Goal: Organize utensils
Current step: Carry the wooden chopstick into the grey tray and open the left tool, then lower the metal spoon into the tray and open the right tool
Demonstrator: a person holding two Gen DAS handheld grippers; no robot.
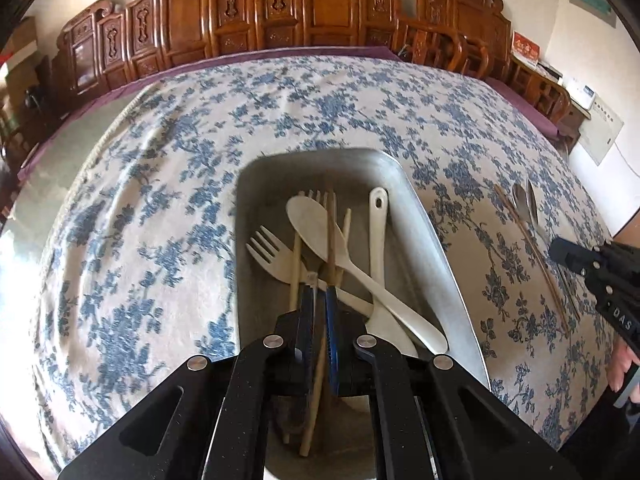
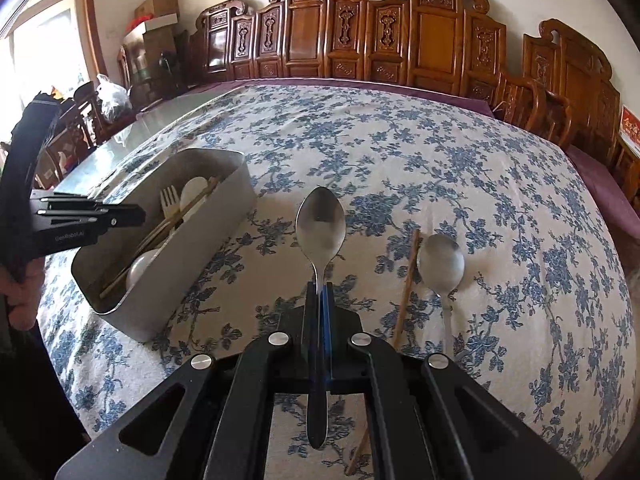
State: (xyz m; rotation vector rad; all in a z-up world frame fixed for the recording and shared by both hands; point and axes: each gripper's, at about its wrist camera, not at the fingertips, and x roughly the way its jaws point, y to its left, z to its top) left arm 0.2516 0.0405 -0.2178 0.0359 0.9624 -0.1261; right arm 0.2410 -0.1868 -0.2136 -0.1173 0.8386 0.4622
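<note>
The left gripper (image 1: 319, 292) is pinched almost shut on a wooden chopstick (image 1: 331, 236) that runs up between its pads and out over the metal box (image 1: 424, 240). The fingertips sit just above the pile in the box: a pale fork (image 1: 267, 249), a pale spoon (image 1: 320, 228), a white ladle handle with a hole in its end (image 1: 378, 232) and more chopsticks, lying crossed over one another. It is hard to tell whether the held chopstick already rests on the pile or hangs just over it.

The right gripper (image 2: 320, 288) is clamped on the handle of a steel spoon (image 2: 320, 228), whose bowl sticks out forward, above the flowered tablecloth (image 2: 440, 168). Just to its right a single chopstick (image 2: 408, 284) and a second steel spoon (image 2: 441, 264) lie side by side on the cloth. The box stands to the left, well apart from them. A hand (image 2: 24, 296) shows at the left edge, holding the other gripper. Carved wooden chairs (image 2: 360, 40) line the far side of the table.
</note>
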